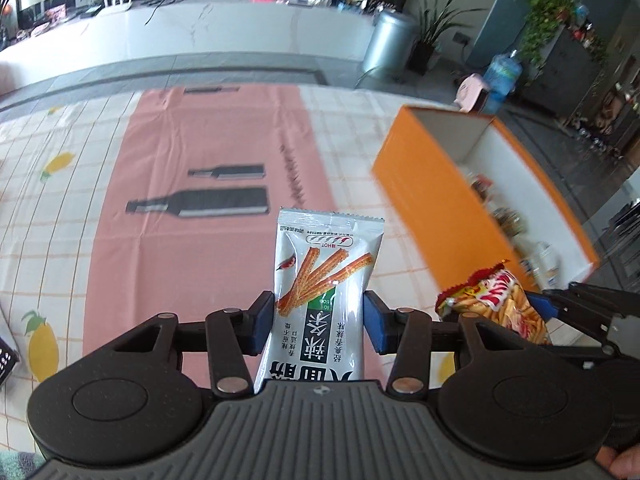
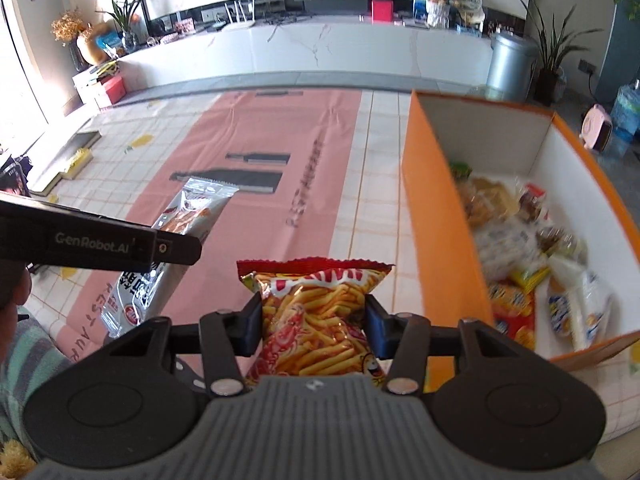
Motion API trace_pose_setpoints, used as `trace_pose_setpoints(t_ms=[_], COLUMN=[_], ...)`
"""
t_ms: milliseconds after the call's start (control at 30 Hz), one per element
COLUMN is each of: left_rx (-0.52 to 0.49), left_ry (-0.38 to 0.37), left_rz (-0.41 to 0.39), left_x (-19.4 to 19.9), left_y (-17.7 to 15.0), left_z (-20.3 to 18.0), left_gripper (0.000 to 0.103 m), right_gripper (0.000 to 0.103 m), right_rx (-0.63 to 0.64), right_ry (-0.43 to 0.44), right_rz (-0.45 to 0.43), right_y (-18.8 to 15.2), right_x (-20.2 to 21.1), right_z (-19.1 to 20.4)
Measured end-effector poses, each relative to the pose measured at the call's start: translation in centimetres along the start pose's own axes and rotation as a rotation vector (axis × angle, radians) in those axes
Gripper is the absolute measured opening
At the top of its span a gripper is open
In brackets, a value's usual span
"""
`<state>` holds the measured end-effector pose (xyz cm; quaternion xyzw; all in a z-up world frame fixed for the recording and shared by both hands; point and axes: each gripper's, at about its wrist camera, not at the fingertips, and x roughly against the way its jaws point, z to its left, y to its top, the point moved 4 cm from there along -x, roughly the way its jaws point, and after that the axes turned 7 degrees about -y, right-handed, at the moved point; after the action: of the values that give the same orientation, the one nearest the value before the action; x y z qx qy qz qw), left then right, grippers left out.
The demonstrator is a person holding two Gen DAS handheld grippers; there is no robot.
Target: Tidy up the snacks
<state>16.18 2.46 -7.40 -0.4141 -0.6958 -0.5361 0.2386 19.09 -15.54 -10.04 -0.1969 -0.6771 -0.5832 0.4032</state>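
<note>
The left gripper (image 1: pixel 319 322) has its jaws pinching a silver spicy-strip packet (image 1: pixel 324 292) — lifted over the pink mat (image 1: pixel 208 152). Beside it, the right gripper (image 2: pixel 314 322) clamps a red-and-yellow chips bag (image 2: pixel 316 312), just left of the orange box (image 2: pixel 436 240) holding more snacks (image 2: pixel 520 240).

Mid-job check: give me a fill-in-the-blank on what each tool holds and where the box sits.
The left tool is shut on a ____ spicy-strip packet.
The right tool is shut on a bag of shrimp ____.
The ____ box already holds snacks.
The box sits to the ____ of both tools.

Missing words: silver; sticks; orange; right
</note>
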Motion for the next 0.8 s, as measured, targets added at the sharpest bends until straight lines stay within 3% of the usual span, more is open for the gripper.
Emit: trace_pose_setpoints(t_ms=[200,367,500,667,800], left_rx=[-0.046,-0.106,-0.116,-0.165,-0.15], left_ry=[-0.054,-0.122,-0.19,-0.21,-0.251], left_rz=[-0.02,-0.008,0.026,0.084,0.147], left_x=[0.7,-0.5,-2.6,-6.7,-10.1], left_y=[3.0,5.5,7.3,9.2,9.9], left_z=[-3.9,-7.7,-10.5,-13.5,-14.4], left_gripper=[0.053,0.053,0.053,0.053,0.053], right_gripper=[0.048,0.048,0.047,0.047,0.047], right_rx=[-0.017,-0.001,0.03,0.059,0.085], right_ry=[-0.018,-0.076,-0.138,-0.149,-0.15], right_rz=[-0.052,-0.04,0.001,0.068,0.109], right_y=[3.7,5.7,6.5,6.7,6.7], right_x=[2.7,3.0,1.8,-0.8,-3.6], right_z=[-4.2,-8.3,-11.7,-15.1,-17.1])
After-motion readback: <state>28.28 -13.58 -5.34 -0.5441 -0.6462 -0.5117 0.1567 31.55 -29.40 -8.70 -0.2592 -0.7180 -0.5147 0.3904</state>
